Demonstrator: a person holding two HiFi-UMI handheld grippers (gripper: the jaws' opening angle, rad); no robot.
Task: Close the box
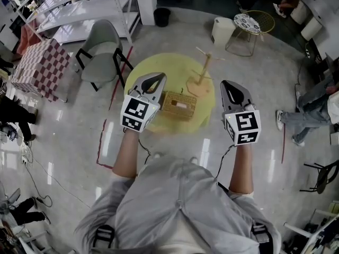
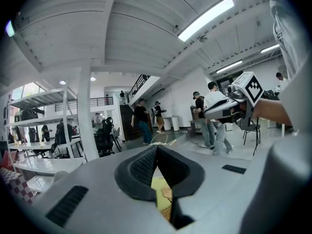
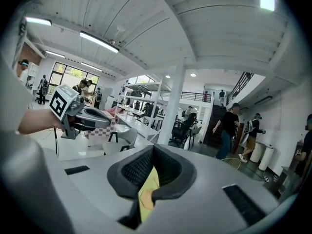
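left gripper (image 2: pixel 157 150): jaws together, tips meeting, nothing caught between the ribbed pads. right gripper (image 3: pixel 153 148): same state, jaws together and empty. both are held up in the person's hands, noses pointing forward, side by side with a gap between them. box (image 1: pixel 179 105): a woven box, lying in that gap, just beside the left gripper on its inner side and a little further from the right gripper; neither gripper touches it. a small pale patch shows in the middle of its top; cannot tell from above whether the lid is fully down. the box sits on a round yellow table (image 1: pixel 159 63) that spreads ahead of and under both gripper noses; a strip of the same yellow shows through the slot under the joined tips in each gripper view, and the left gripper view also shows a bit of weave there. a wooden stand (image 1: pixel 204 70) with thin arms is upright on the table beyond the box, ahead of the gap between the grippers. a grey chair (image 1: pixel 103 49) stands on the floor off to the outer side of the left gripper, well apart.
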